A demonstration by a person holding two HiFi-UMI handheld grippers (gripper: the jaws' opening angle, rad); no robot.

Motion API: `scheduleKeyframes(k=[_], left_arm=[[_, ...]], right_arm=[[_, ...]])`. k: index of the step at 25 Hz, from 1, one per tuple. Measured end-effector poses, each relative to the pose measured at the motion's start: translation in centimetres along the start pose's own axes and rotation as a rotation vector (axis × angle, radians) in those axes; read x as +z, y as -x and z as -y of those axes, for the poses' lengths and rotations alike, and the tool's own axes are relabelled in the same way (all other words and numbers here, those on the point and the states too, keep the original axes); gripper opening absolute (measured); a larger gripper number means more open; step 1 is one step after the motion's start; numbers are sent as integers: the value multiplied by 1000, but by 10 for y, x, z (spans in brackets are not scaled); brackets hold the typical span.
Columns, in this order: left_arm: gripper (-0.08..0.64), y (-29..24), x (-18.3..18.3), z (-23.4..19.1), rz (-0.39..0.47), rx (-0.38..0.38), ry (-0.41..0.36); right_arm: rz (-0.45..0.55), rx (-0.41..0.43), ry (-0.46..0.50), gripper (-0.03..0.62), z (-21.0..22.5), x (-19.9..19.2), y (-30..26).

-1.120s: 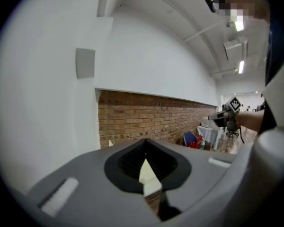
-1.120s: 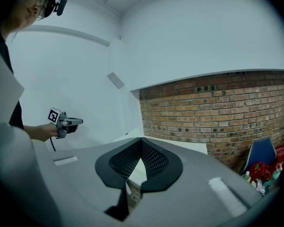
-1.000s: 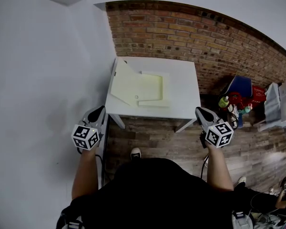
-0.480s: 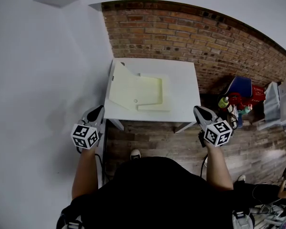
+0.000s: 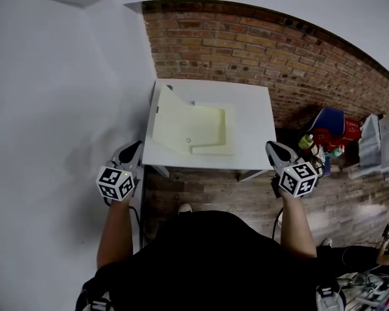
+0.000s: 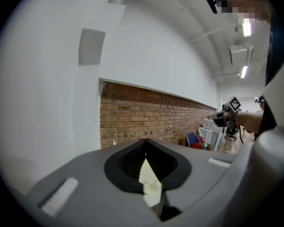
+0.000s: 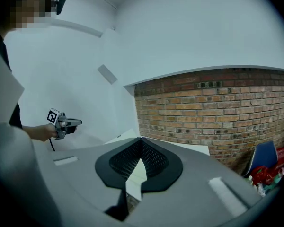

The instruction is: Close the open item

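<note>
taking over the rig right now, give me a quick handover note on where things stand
Left gripper: shut, empty, in the air off the table's near left corner.
Right gripper: shut, empty, off the near right corner.
Pale yellow flat box: on the white table, its lid raised on the left side.
Done: nothing, box untouched.
Left: reach in, fold the lid over, press it shut.
</note>
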State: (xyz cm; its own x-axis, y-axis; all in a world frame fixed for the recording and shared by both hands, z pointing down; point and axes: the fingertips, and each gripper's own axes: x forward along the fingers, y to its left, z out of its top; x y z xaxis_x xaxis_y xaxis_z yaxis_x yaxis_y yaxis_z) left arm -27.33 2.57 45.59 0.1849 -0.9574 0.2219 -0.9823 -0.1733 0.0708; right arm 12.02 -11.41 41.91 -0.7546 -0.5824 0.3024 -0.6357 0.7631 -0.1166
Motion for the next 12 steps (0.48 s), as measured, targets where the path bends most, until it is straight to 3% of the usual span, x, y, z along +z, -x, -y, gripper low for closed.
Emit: scheduleKeyframes(k=[12], left_arm=[[3,-16,-8,-34,-31,-65,21]], right_arm=[[-6,-37,-5,2,-10,12,-44]])
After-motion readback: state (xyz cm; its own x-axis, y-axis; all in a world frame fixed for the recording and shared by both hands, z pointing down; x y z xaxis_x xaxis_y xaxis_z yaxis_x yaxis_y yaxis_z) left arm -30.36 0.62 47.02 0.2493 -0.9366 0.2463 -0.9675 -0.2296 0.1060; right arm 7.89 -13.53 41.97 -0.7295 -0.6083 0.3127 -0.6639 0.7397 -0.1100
